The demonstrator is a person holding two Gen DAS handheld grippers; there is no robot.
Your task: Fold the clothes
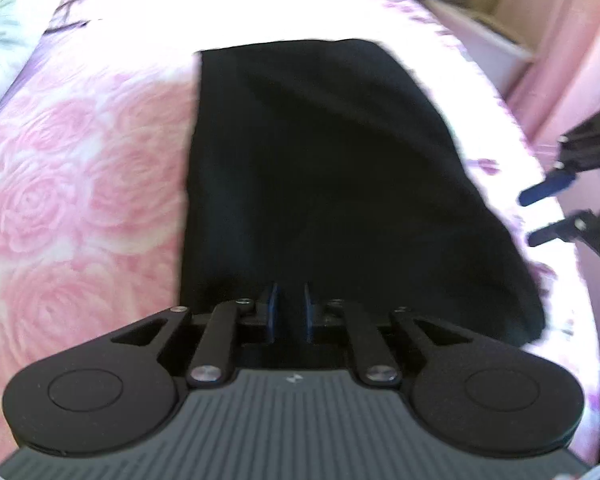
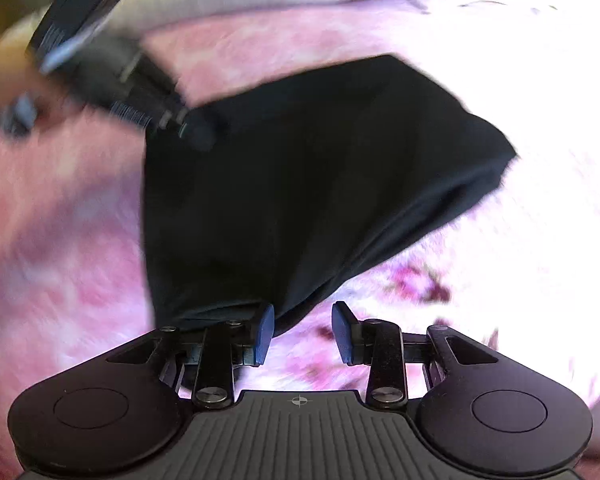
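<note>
A black garment, folded into a long panel, lies on a bed covered by a pink rose-print bedspread and occupies the centre of the left wrist view, running from the upper middle of the frame down to the lower middle. The left tongs sit at the bottom centre of that view, directly over the near edge of the garment; the blue pads stand close together with a narrow gap between them, and whether cloth is caught in that gap cannot be determined (the black fabric and black mechanism merge there). The right tongs are spread apart at the bottom centre of the right wrist view, with bedspread visible between the blue pads; the left pad lies against the lower edge of the garment, and nothing is pinched. In the left wrist view the right tongs appear at the right edge of the frame, spread, just beside the right side of the garment. In the right wrist view (heavily blurred) the left tongs reach in from the upper left to the garment's far corner.
</note>
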